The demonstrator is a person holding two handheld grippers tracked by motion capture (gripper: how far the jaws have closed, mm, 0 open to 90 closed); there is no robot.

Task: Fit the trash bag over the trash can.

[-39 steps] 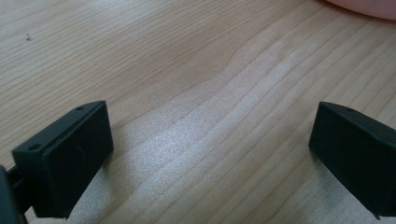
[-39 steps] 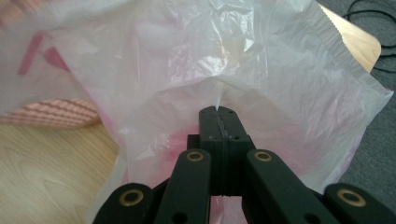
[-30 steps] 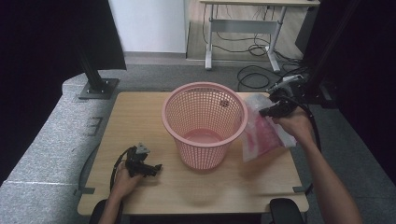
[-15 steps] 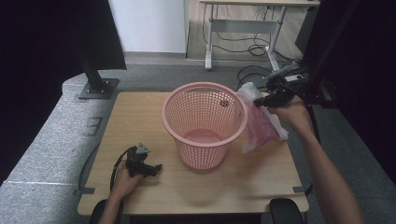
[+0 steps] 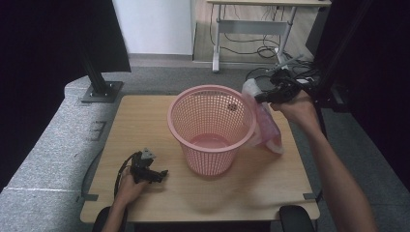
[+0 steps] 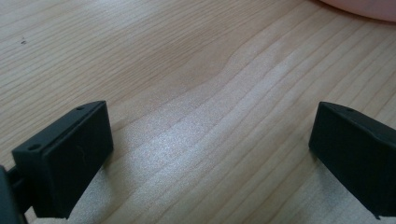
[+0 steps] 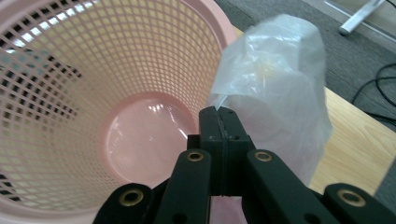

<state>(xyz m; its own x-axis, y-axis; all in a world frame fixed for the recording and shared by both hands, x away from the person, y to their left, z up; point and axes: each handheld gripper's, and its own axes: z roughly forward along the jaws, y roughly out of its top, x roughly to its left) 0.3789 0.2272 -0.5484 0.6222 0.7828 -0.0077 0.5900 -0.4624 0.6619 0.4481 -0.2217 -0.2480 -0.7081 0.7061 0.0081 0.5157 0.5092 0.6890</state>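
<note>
The right gripper (image 5: 263, 98) is up beside the far right of the basket's (image 5: 211, 126) rim, with its jaws pressed together on a fold of the bag (image 5: 265, 125). In the right gripper view the same gripper (image 7: 218, 114) has its two black jaws flat against each other, and the thin clear film of the bag (image 7: 280, 88) is pinched at their tips. The bag hangs free from that pinch, just right of the basket, with its top at about rim height and its lower end close above the table (image 5: 145, 121). It is clear plastic with a pink tint, loose and crumpled, and it lies against or very near the basket's outer wall; whether the two touch I cannot tell. The basket stands upright on the table, and its smooth pink floor (image 7: 144, 140) is bare.

The left gripper (image 5: 162, 173) rests low on the table, to the near left of the basket and well apart from it. In the left gripper view its jaws stand wide apart, with plain wood (image 6: 205, 116) between them. A sliver of the basket's base (image 6: 369, 5) shows in the far right corner of that view
</note>
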